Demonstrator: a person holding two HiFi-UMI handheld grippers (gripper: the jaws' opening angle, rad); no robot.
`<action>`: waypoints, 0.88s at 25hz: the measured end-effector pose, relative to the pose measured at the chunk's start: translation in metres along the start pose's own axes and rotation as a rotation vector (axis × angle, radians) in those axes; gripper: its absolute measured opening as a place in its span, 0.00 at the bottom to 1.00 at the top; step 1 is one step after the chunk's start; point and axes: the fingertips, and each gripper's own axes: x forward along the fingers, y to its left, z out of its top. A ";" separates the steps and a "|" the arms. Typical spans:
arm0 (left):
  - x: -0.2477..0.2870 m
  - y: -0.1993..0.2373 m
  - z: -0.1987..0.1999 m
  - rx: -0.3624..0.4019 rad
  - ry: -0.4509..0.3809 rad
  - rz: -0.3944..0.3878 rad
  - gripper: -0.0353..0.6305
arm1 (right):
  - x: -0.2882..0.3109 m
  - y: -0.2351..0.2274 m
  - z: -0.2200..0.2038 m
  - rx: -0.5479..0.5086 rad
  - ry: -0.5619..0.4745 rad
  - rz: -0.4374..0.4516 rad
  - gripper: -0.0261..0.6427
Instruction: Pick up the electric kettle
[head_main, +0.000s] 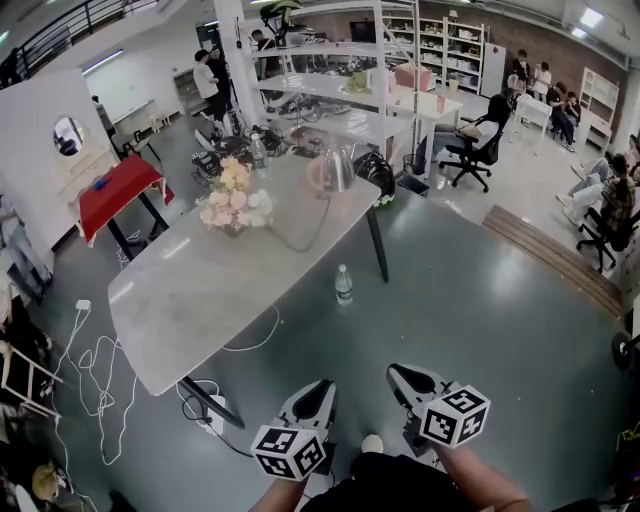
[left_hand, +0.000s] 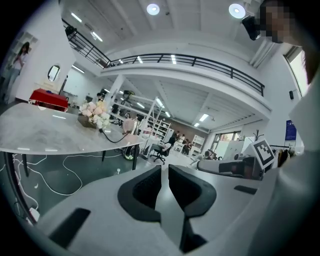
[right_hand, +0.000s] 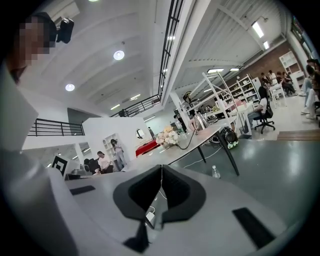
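The steel electric kettle (head_main: 335, 170) stands at the far end of a long grey marble table (head_main: 200, 300), its black cord trailing across the top. It is small in the left gripper view (left_hand: 129, 125) and in the right gripper view (right_hand: 201, 121). Both grippers are low in the head view, over the floor and short of the table's near end. My left gripper (head_main: 316, 398) is shut with nothing in it (left_hand: 165, 172). My right gripper (head_main: 408, 384) is also shut and holds nothing (right_hand: 161, 172). The kettle is far from both.
A bouquet of flowers (head_main: 235, 205) sits on the table left of the kettle. A water bottle (head_main: 343, 285) stands on the floor right of the table. White cables (head_main: 95, 370) lie at the left. A red table (head_main: 118, 190), shelving (head_main: 340, 80) and seated people (head_main: 480, 135) lie beyond.
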 end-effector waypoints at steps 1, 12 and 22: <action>0.005 0.003 0.005 0.002 -0.004 0.001 0.12 | 0.006 -0.004 0.004 0.002 -0.001 0.004 0.05; 0.079 0.029 0.028 0.020 -0.007 0.008 0.12 | 0.059 -0.048 0.028 -0.002 -0.004 0.047 0.05; 0.128 0.028 0.039 0.021 0.032 -0.033 0.12 | 0.064 -0.084 0.047 0.011 -0.014 -0.008 0.05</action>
